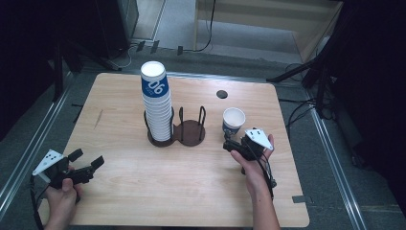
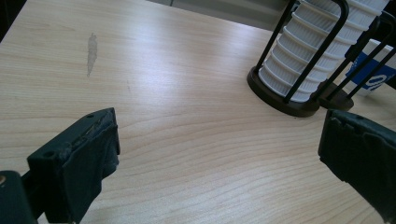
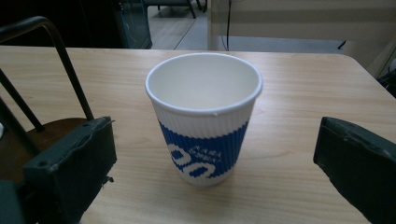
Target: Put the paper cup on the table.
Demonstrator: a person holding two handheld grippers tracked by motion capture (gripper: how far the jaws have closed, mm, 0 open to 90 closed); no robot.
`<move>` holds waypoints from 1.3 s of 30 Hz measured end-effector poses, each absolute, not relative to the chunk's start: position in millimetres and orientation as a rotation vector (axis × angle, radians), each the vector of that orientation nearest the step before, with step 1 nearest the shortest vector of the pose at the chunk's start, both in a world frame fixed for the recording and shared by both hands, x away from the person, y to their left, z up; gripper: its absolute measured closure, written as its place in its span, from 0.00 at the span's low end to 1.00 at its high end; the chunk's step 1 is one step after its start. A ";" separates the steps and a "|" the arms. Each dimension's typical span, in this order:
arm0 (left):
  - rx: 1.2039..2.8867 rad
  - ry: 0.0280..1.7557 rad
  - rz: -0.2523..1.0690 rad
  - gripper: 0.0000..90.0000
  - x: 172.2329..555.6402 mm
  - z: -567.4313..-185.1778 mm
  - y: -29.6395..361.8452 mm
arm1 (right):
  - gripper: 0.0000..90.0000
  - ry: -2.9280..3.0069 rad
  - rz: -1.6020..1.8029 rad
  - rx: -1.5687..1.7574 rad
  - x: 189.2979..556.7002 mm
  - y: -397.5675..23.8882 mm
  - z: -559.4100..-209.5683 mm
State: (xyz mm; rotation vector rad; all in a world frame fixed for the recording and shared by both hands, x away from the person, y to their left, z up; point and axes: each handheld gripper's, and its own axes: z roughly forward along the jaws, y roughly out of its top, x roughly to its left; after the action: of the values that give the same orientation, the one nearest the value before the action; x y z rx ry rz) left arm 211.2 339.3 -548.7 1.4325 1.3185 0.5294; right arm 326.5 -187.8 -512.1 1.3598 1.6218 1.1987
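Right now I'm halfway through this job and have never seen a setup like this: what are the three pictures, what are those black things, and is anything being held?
A person sits at a wooden table with a hand-held two-jaw gripper in each hand. The high view looks down from above. There the left gripper is at the lower left and the right gripper is by the loose paper cup.

The other two pictures come from cameras riding on the grippers. The black blocks at the bottom are each gripper's own jaws.

On the table stands a dark cup holder with two wire bays. The left bay holds a tall stack of cups. The right bay is empty.

Nothing is held. Both grippers stand open. In the right gripper view the single cup stands upright between the spread jaws, untouched.
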 end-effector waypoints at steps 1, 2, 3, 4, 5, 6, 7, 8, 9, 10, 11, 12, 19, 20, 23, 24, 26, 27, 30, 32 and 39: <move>1.433 1.318 0.531 0.00 211.2 -548.8 339.0 | 0.00 1.619 1.205 1.361 323.0 -190.6 -512.2; 1.432 1.318 0.531 0.00 211.1 -548.9 338.7 | 0.00 1.613 1.210 1.364 319.4 -193.5 -512.2; 1.432 1.318 0.531 0.00 211.1 -548.8 338.7 | 0.00 1.602 1.216 1.369 312.2 -199.8 -512.2; 1.431 1.318 0.531 0.00 211.1 -548.9 338.8 | 0.00 1.599 1.212 1.370 308.6 -202.9 -512.6; 1.431 1.318 0.531 0.00 211.1 -548.9 338.8 | 0.00 1.599 1.212 1.370 308.6 -202.9 -512.6; 1.432 1.320 0.532 0.00 211.2 -548.9 338.9 | 0.00 1.594 1.212 1.376 301.3 -209.5 -513.5; 1.433 1.320 0.531 0.00 211.2 -548.8 339.0 | 0.00 1.594 1.212 1.376 301.3 -209.5 -513.5; 1.433 1.320 0.531 0.00 211.4 -548.9 338.9 | 0.00 1.590 1.200 1.376 298.0 -212.9 -514.5; 1.432 1.320 0.531 0.00 211.4 -548.9 338.8 | 0.00 1.588 1.190 1.381 294.7 -216.2 -515.6; 1.432 1.320 0.531 0.00 211.5 -548.9 338.9 | 0.00 1.580 1.184 1.392 288.2 -223.4 -517.7; 1.432 1.320 0.531 0.00 211.5 -548.9 338.9 | 0.00 1.580 1.184 1.392 288.2 -223.4 -517.7; 1.428 1.323 0.531 0.00 211.7 -548.9 338.4 | 0.00 1.567 1.170 1.405 282.3 -229.8 -520.2; 1.438 1.325 0.536 0.00 212.4 -549.2 338.1 | 0.00 1.544 1.120 1.419 262.6 -247.3 -527.7; 1.440 1.325 0.536 0.00 212.3 -549.1 338.0 | 0.00 1.543 1.111 1.425 260.2 -249.4 -529.2; 1.440 1.326 0.534 0.00 212.2 -549.2 337.9 | 0.00 1.535 1.097 1.437 253.3 -256.4 -533.1; 1.440 1.325 0.533 0.00 212.3 -549.2 338.0 | 0.00 1.530 1.098 1.446 251.1 -258.5 -533.8; 1.444 1.324 0.532 0.00 212.2 -549.3 338.3 | 0.00 1.524 1.098 1.447 246.9 -263.0 -534.9; 1.444 1.324 0.532 0.00 212.2 -549.3 338.3 | 0.00 1.524 1.098 1.447 246.9 -263.0 -534.9; 1.453 1.324 0.534 0.00 212.1 -549.2 337.5 | 0.00 1.514 1.079 1.452 239.2 -271.1 -537.1; 1.452 1.325 0.535 0.00 212.1 -549.2 337.1 | 0.00 1.509 1.073 1.457 235.6 -275.9 -537.8; 1.454 1.324 0.538 0.00 212.4 -549.4 336.7 | 0.00 1.485 1.065 1.477 225.2 -291.2 -539.2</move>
State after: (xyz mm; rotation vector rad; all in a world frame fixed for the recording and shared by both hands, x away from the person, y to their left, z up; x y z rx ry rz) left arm 212.4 336.7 -549.4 1.4544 1.3236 0.5379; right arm 225.2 -291.2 -539.2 1.4773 1.4848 1.0646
